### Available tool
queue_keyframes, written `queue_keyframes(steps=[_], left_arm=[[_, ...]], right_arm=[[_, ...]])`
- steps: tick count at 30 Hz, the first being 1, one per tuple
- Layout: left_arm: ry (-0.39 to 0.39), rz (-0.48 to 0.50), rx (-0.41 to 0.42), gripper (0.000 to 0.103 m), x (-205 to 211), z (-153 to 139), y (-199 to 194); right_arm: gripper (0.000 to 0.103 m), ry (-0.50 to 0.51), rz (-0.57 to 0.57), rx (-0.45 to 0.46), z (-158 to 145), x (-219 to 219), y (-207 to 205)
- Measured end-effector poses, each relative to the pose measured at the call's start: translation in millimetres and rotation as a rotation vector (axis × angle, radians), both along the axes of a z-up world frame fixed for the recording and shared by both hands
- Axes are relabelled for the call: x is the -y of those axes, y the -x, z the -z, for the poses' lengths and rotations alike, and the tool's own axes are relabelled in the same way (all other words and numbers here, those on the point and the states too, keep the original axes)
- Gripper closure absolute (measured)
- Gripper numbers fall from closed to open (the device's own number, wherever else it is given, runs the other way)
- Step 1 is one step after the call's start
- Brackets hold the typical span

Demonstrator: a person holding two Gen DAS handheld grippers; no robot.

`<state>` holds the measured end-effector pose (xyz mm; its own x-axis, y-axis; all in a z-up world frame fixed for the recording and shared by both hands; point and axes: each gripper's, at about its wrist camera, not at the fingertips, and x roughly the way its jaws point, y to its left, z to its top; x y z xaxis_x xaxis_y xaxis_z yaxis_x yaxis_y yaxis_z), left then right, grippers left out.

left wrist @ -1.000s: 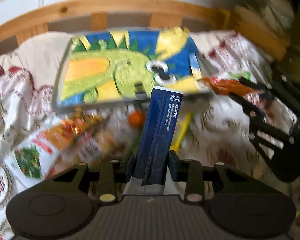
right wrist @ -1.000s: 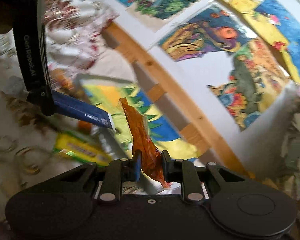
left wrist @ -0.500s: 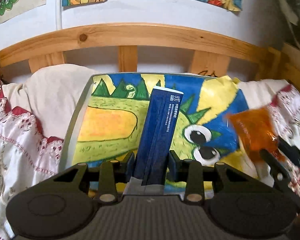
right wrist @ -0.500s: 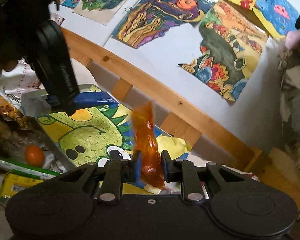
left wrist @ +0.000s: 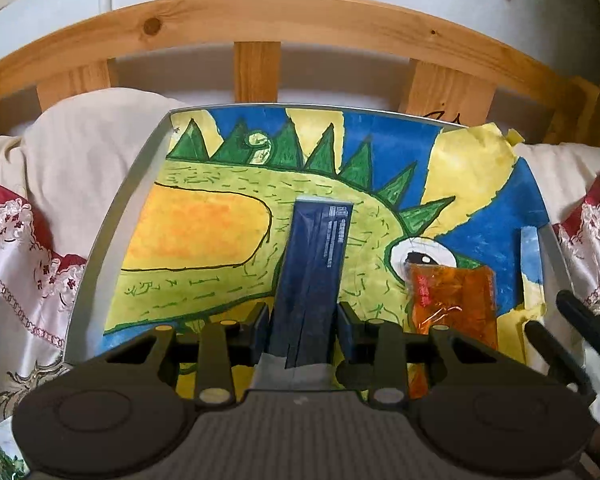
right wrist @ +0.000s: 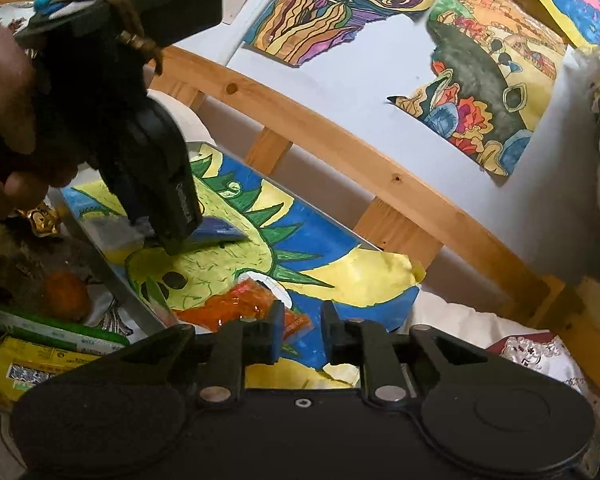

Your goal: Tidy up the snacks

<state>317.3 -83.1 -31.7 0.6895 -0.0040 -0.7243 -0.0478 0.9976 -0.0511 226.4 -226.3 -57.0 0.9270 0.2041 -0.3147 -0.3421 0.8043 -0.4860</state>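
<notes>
Step in hand: I judge this to be the drop-off stage, with two snacks brought over the tray [left wrist: 100, 264] that is lined with a dinosaur painting [left wrist: 204, 236].
Left gripper [left wrist: 303, 326]: I have it clamped narrow on the dark blue box [left wrist: 314, 264], which stands up between the jaws over the middle of the painting.
Right gripper [right wrist: 299, 332]: its jaws stand a little apart with nothing between them. The orange packet [left wrist: 452, 300] lies flat on the painting at the tray's near right, beside the dinosaur's eye.
Other snacks: an orange fruit [right wrist: 66, 290] and a yellow packet [right wrist: 32, 364] sit off the tray's left edge in the right wrist view.
Next move: I judge the box needs lowering until it rests on the painting, left of the orange packet, before I let the jaws open; the right gripper should back away without dragging the packet.
Changed from a second ago: the orange packet was pinched upright in the right gripper then and now lies on the tray. The left view showed the snack pile below the tray; now the tray fills it, much nearer.
</notes>
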Motion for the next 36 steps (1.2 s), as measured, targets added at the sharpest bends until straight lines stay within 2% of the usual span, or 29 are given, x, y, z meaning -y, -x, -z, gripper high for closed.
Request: queue_keyframes(steps=[1, 3, 5, 7, 11, 13, 19, 24, 27, 30, 36], left_arm=[[-0.004, 0.001, 0.001, 0.063, 1, 0, 0], [-0.005, 0.000, 0.004, 0.062, 1, 0, 1], [-0.001, -0.002, 0.011, 0.056, 1, -2, 2], [0.001, -0.003, 0.023, 0.042, 0, -5, 5], [-0.001, -0.005, 0.053, 0.031, -1, -11, 12], [0.000, -0.011, 0.066, 0.020, -3, -14, 16], [-0.001, -0.051, 0.130, 0.002, -11, -26, 35], [-0.002, -0.098, 0.162, 0.001, -19, -37, 55], [-0.010, -0.124, 0.184, 0.001, -25, -47, 72], [-0.021, -0.147, 0.214, 0.001, -31, -58, 94], [-0.035, -0.178, 0.257, 0.001, -41, -73, 140]], right_arm=[[0.082, -0.006, 0.002, -0.002, -1, 0, 0], [0.074, -0.012, 0.007, 0.000, -3, 1, 1], [0.069, -0.019, 0.009, 0.002, -4, 2, 2], [0.066, -0.025, 0.013, 0.002, -6, 2, 2], [0.056, -0.041, 0.017, 0.000, -9, 4, 2], [0.050, -0.046, 0.018, 0.001, -11, 4, 3], [0.031, -0.077, 0.021, 0.007, -17, 6, 6], [0.012, -0.120, 0.023, 0.005, -26, 8, 10], [0.006, -0.147, 0.020, 0.001, -33, 10, 14], [0.001, -0.185, 0.018, -0.006, -41, 12, 22], [0.001, -0.249, -0.001, -0.010, -60, 19, 51]])
